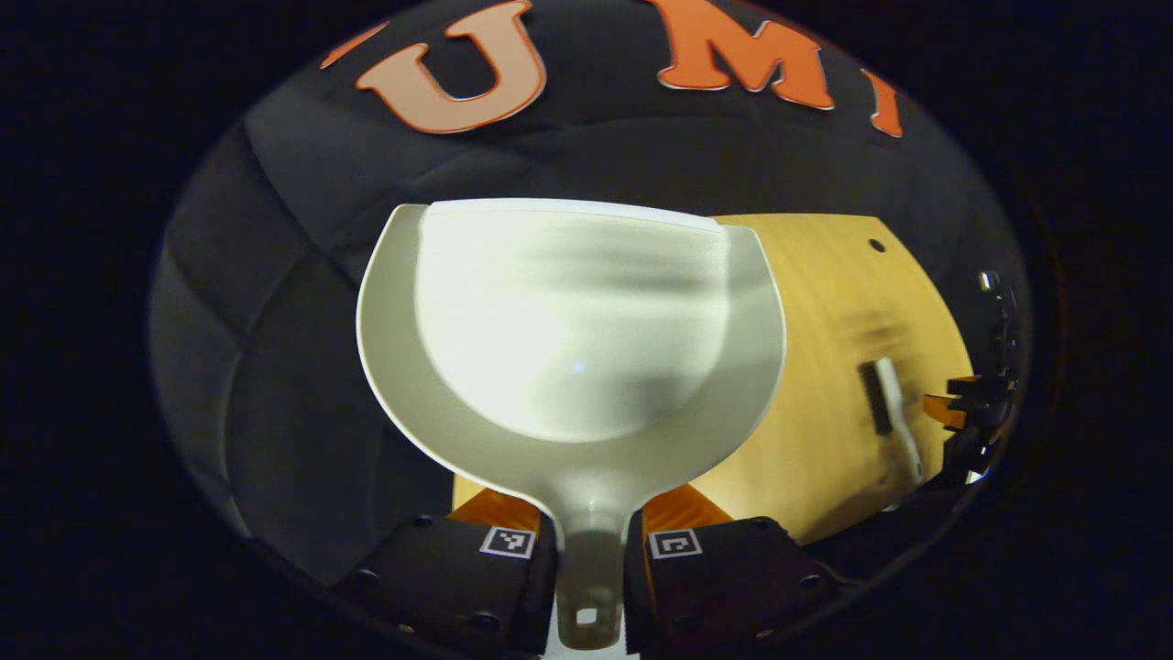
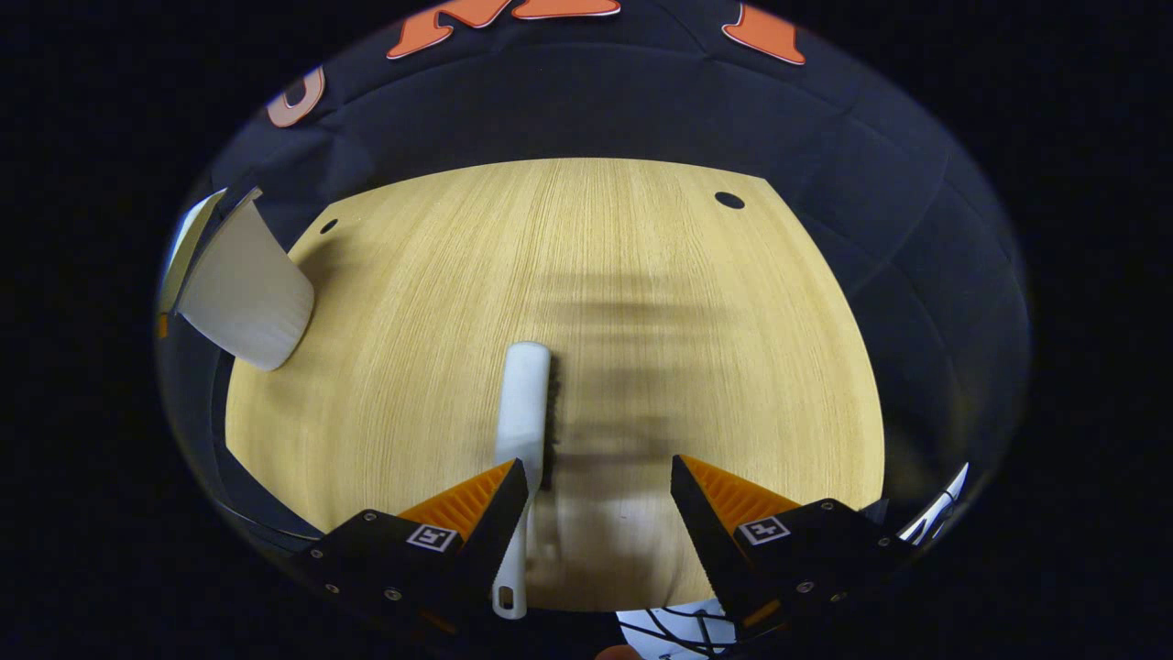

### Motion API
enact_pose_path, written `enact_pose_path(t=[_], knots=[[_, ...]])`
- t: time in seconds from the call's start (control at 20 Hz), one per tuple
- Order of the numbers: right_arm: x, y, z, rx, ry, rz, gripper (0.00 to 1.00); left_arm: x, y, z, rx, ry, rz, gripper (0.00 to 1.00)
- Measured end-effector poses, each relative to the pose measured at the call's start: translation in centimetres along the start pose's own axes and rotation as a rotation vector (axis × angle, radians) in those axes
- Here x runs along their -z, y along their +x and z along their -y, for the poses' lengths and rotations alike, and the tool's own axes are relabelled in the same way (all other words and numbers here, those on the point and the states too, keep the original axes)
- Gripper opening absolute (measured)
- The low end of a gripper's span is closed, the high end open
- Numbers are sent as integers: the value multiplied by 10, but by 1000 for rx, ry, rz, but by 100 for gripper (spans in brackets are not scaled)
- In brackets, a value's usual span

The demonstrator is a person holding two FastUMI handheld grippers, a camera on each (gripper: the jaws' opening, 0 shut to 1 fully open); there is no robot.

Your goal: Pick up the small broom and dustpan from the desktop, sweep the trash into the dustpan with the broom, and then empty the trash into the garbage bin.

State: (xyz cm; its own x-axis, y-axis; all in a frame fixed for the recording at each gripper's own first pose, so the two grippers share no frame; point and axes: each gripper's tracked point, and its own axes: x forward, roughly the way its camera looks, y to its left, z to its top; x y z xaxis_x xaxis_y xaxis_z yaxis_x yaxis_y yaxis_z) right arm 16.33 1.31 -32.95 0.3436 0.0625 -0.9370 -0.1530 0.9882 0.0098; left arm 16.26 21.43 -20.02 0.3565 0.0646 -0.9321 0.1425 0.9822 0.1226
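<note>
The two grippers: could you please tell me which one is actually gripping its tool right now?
The left gripper, shut on the dustpan handle. The right gripper stands open over the broom, lying on the table.

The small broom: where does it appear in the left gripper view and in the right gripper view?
Left gripper view: small broom at far right, lying on the wooden desktop.
Right gripper view: bottom centre, by the open right gripper.
Shared landmark: the white dustpan, held up at left.

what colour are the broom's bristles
Black bristles on a white broom, seen best in the right gripper view.
</note>
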Motion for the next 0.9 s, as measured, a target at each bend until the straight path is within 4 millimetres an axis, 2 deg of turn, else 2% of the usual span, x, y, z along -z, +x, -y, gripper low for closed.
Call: enact_pose_path(t=[0.1,0.15,0.2,0.25,0.35,0.4,0.65,0.9], knots=[[0,1,1,-1,-13,0,95,-13,13,35,75,30,10,30],[1,1,1,-2,-16,-2,95,-17,6,67,110,36,11,30],[3,1,-1,-5,-17,-3,95,-22,5,85,139,38,5,31],[6,1,-5,-4,-18,-5,95,-6,13,83,166,34,-3,31],[9,1,-4,-2,-20,-11,95,4,24,112,204,18,-34,31],[10,1,-3,-2,-21,-17,95,11,32,134,216,4,-51,31],[14,2,-2,-10,-19,-23,95,42,70,183,274,-40,-149,31],[18,3,-1,-12,-19,-34,95,68,105,208,280,-85,-239,32]])
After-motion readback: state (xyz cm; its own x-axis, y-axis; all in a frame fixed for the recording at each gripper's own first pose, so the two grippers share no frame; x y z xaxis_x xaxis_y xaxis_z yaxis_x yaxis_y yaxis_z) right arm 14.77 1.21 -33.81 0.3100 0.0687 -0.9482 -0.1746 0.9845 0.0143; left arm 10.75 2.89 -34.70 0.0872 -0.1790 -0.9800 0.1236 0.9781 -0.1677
